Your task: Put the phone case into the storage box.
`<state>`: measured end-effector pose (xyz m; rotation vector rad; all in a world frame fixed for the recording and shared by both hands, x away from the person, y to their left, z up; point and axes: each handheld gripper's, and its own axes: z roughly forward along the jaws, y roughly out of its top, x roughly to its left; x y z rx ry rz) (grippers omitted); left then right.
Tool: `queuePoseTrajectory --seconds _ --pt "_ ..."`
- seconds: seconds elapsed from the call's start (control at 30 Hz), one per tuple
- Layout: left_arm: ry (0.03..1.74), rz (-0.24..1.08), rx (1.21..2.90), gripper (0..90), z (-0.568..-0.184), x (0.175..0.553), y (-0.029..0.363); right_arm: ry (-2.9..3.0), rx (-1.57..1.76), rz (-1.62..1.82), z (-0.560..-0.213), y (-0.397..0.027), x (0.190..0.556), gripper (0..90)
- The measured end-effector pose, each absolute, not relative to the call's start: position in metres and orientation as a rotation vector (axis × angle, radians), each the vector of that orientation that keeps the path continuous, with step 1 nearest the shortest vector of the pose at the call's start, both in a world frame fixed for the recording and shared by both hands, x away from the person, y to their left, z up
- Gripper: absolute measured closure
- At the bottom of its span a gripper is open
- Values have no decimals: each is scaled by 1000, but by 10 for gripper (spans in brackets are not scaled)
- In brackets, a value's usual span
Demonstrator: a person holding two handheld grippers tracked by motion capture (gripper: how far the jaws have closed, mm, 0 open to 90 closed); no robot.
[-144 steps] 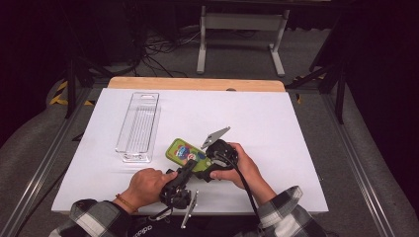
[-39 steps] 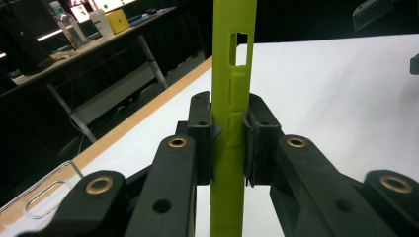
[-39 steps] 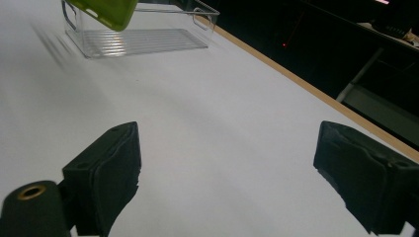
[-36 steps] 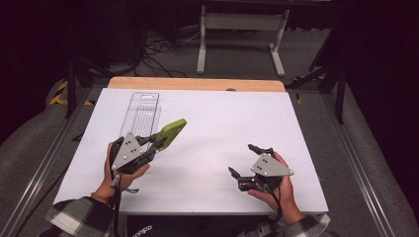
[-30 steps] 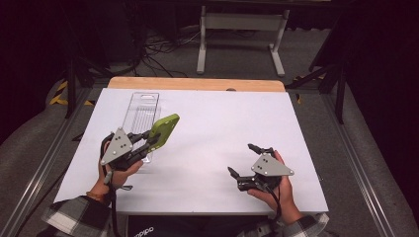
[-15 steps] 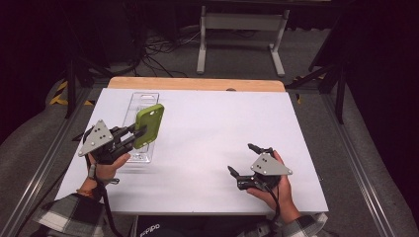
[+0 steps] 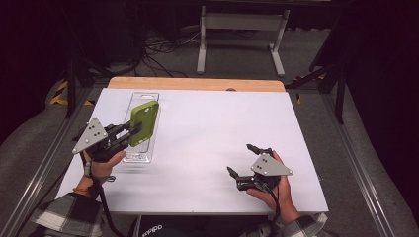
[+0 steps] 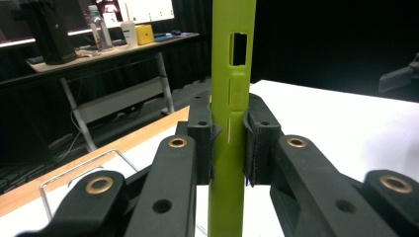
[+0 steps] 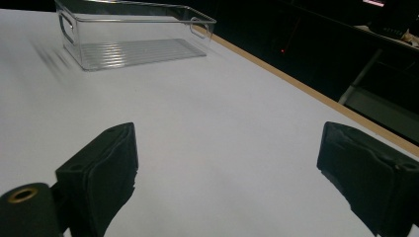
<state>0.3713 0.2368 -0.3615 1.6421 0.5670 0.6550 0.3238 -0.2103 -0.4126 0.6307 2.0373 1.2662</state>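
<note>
Left gripper: jaws clamped on the side edges of a lime-green phone case, gripped near its lower end; in the left gripper view the pads press both edges of the case, w/ the cut-out end away from the gripper.
Phone case, position: held above the clear plastic bin, over the bin's far-to-middle stretch; looks lifted, not resting in it, tho the height is hard to judge from the high view.
Phone case, long axis: runs near-to-far across the table, roughly parallel to the bin's own long axis; free end points toward the table's far wooden edge.
Bin: long, narrow, open-topped, nothing visible inside; sits at the table's left side, also seen from the right gripper view.
Key relation: bin lies directly below the case & ahead of the gripper's tips, so the drop looks like a lowering move w/ little turning needed.
Right gripper: jaws wide apart, nothing between them; resting low at the table's near right, well apart from bin & case.
Nearer hand: left, by far.
</note>
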Motion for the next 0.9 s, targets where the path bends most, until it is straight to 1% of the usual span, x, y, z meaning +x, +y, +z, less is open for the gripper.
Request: queuePoseTrajectory --seconds 0.4,0.77,0.9 --pt "601 632 1607 777 -361 384 252 2054 655 1269 -416 -214 322 94" --pt "622 632 1609 776 -365 393 265 2095 640 1251 -421 -211 322 95" --pt "631 613 1610 777 -368 398 267 2109 625 1250 -422 -210 322 99"
